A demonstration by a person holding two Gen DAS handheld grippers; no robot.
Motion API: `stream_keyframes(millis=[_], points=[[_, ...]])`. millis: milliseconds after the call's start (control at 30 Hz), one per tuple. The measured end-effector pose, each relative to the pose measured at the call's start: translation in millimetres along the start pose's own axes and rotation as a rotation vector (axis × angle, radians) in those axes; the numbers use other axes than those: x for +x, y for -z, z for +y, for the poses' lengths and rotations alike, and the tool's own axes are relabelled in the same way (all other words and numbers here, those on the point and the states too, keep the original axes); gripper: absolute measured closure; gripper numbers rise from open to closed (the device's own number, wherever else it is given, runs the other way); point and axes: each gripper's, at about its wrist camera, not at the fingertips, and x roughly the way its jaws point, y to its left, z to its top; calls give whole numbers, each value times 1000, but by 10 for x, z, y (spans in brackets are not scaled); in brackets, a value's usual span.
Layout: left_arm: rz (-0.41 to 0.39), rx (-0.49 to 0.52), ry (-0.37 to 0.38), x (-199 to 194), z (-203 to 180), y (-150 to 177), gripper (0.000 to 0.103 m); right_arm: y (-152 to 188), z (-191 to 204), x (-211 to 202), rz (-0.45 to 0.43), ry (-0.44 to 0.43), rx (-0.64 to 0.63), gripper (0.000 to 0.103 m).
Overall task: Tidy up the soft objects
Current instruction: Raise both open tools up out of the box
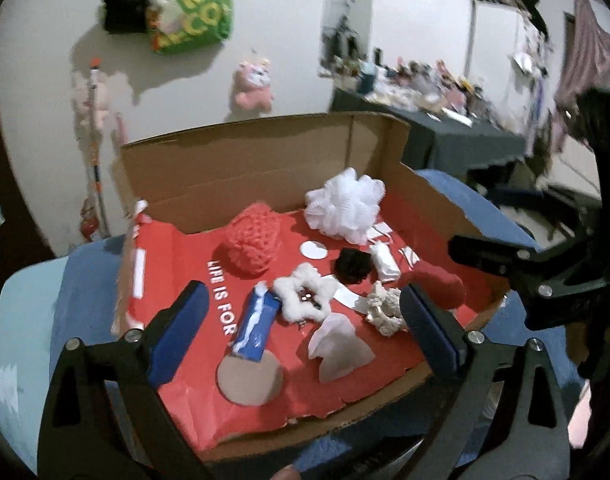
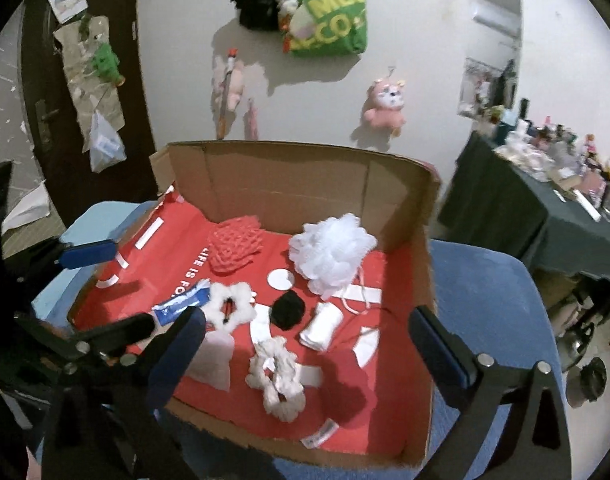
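A: Start at the left gripper. What are its jaws doing?

B: Spread wide, nothing between the blue pads. In the left wrist view they frame the lower middle of the picture, above the cardboard box.

A: And the right gripper?

B: Also spread wide and empty, one pad at lower left and one at lower right of the right wrist view. Both hang over the near edge of the box without touching anything in it.

A: Where are the soft things?

B: All inside the box, on its red lining. In the left wrist view, a blue and white packet lies just right of the left pad, touching a fluffy white star-shaped scrunchie. Below that sits a pale folded cloth, and a cream knitted scrunchie lies beside the right pad.

A: Farther back?

B: A black pom-pom and a small white roll at centre, a red knitted pouch to the left, and a white mesh bath puff against the back wall of the box. A dark red soft item sits at the right side.

A: Around the box?

B: It rests on a blue cushion. On the wall behind, a green bag hangs at the top and a pink plush toy below it.
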Motion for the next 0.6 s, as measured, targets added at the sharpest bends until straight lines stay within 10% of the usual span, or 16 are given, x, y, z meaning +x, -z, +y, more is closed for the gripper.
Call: stream_keyframes(millis=[333,600], points=[[-79,-52,-205,161,66,251,3,448,-15,151,-72,126,42,0],[-100,-53,-184,288,83,347,2,555,-30,289,-129,157,50,0]])
